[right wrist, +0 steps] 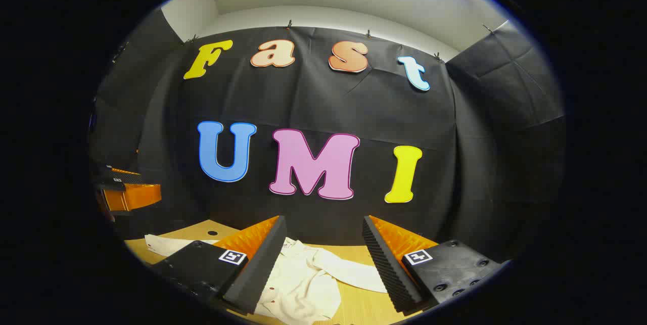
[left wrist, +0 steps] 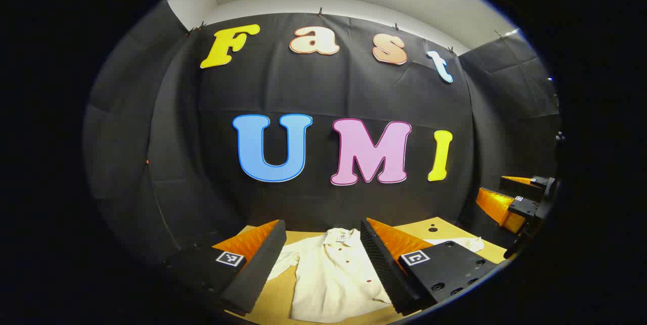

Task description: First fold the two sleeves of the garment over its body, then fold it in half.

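Note:
A cream button-up shirt (left wrist: 333, 274) lies flat on the wooden table (left wrist: 445, 226), collar toward the wall, with dark buttons down its front. My left gripper (left wrist: 322, 226) hovers above it, open, its fingers spread either side of the shirt's body and holding nothing. One sleeve (left wrist: 455, 242) stretches out to the right. In the right gripper view the shirt (right wrist: 303, 284) looks rumpled, with a sleeve (right wrist: 354, 274) lying across the table toward the right finger. My right gripper (right wrist: 323, 221) is open and empty above it. Another part of the shirt (right wrist: 167, 244) shows at the left.
The black cloth wall stands close behind the table's far edge (right wrist: 202, 229). The right gripper (left wrist: 525, 198) shows at the far right of the left gripper view, raised off the table. The left gripper (right wrist: 126, 188) shows at the left edge of the right gripper view.

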Available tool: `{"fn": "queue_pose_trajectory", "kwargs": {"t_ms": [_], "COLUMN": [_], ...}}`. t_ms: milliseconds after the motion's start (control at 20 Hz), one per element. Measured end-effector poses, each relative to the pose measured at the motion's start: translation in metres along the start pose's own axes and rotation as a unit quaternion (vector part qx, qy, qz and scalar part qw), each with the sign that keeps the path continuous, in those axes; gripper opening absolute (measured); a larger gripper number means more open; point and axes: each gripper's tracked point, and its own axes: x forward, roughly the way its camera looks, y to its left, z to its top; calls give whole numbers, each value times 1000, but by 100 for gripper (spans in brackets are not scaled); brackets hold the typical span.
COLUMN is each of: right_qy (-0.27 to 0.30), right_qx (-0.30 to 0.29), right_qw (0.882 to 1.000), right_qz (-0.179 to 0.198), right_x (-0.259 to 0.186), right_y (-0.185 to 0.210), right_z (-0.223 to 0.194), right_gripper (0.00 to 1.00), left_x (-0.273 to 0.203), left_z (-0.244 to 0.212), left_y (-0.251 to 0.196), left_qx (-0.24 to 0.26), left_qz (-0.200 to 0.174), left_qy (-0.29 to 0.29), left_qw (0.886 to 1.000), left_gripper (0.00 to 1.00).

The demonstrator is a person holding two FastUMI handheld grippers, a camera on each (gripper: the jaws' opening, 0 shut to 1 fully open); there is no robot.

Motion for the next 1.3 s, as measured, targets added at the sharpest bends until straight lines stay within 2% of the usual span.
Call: {"fn": "queue_pose_trajectory", "kwargs": {"t_ms": [350, 800, 950, 1100, 1300], "right_qy": [6, 28, 49, 85, 90], "right_qx": [3, 4, -2, -20, -35], "right_qw": [1000, 1000, 999, 995, 994], "right_qz": [-1, 8, 11, 40, 42], "right_x": [2, 12, 25, 42, 72], "right_y": [-3, 0, -4, 1, -17], "right_z": [-5, -21, -38, -63, -81], "right_gripper": [97, 97, 97, 97, 96], "left_x": [2, 2, 2, 2, 2], "left_z": [-3, -9, -14, -22, -28], "left_y": [-3, -1, -10, -19, -33], "left_qx": [16, 1, 0, 8, 14], "left_qz": [-4, 7, 1, -3, -8], "left_qy": [1, 16, 22, 40, 49], "left_qw": [1000, 1000, 1000, 999, 999], "left_gripper": [97, 97, 97, 97, 97]}}
